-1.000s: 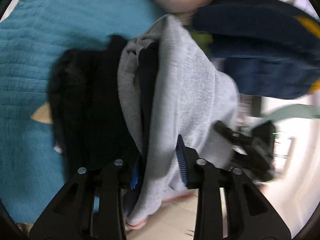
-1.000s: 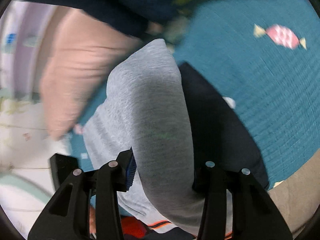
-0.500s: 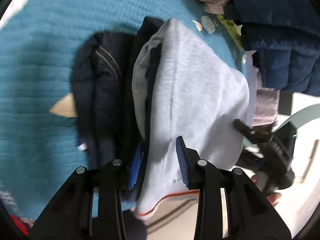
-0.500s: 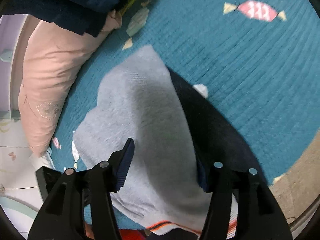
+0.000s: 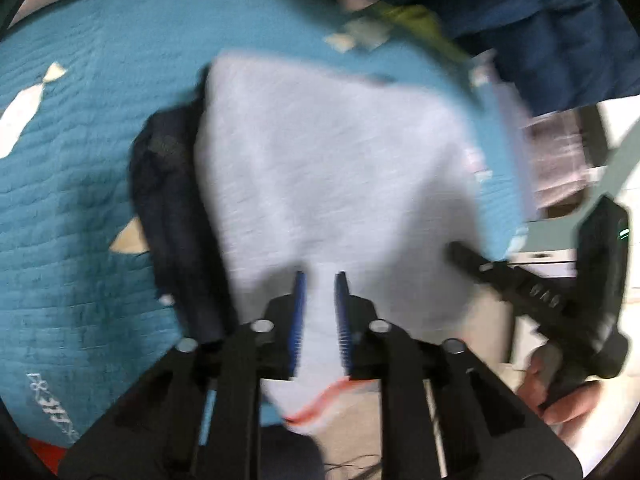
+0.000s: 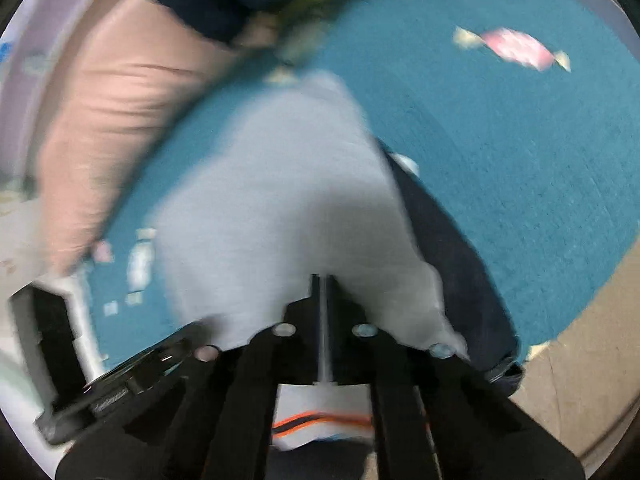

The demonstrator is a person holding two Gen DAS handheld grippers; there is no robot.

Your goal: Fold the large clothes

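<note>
I see a teal quilted bedspread (image 6: 500, 168) with candy prints, a pink pillow (image 6: 108, 120) at far left, pale floor (image 6: 592, 360) near right.

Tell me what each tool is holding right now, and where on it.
Both tools, left closing and right shut, pinch the grey garment at its near hem edge, by the orange stripe.

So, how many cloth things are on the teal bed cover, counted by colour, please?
Grey: 1, the grey garment, pinched at its near edge by the left gripper, whose fingers are closing, and by the shut right gripper.
Dark navy or black: 1, the dark garment under it.
Pink: 1, the pink pillow.
Dark blue: 1, the blue padded item.
Total: 4
</note>
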